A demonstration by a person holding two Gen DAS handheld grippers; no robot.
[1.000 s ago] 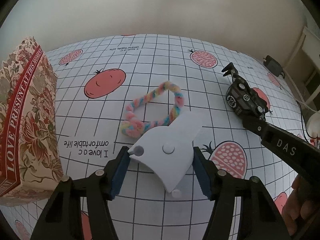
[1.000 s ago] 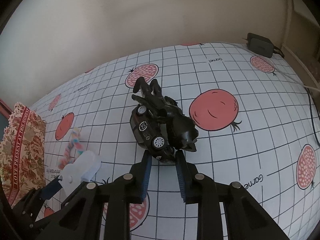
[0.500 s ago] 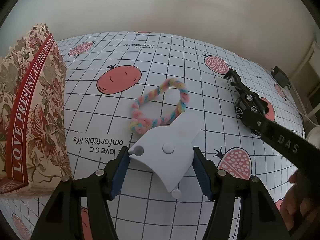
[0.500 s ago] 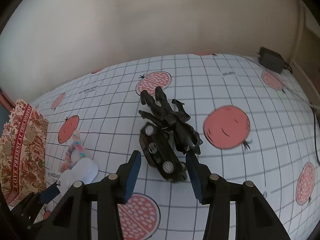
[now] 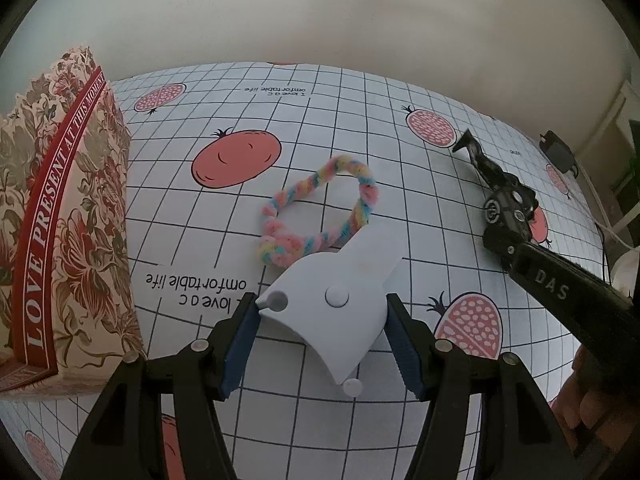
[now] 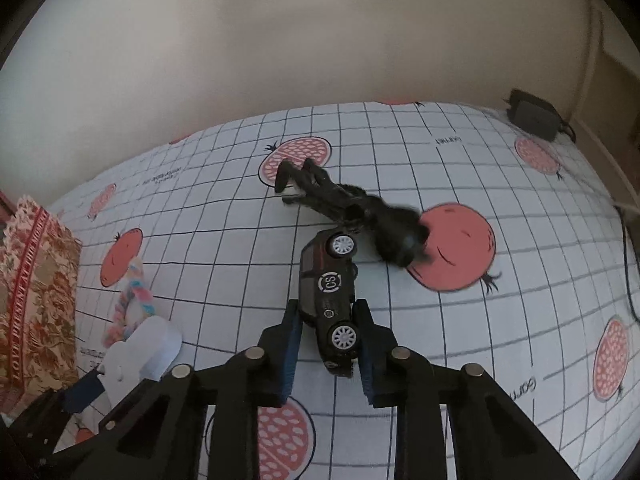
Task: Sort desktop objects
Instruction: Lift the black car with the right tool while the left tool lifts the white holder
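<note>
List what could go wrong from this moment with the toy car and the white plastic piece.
1. The right tongs are closing on the black toy car, which lies on its side; the pads catch only its near end, so it may pivot or slip out.
2. The dark action figure lies against the car and could be dragged along.
3. The left tongs pinch the white plastic piece by its edges; it may twist loose.

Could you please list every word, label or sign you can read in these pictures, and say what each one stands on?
"LOVE PRESENT AT THIS MOMENT": red band on the floral box; its end is partly cut off.
"I love a comfortable life": tablecloth, printed upside down, partly hidden.
"DAS": right gripper, on its black arm.
"CS" in a ring: black toy car.
"Garnet": tablecloth near the far edge and on the right, small, uncertain.
</note>
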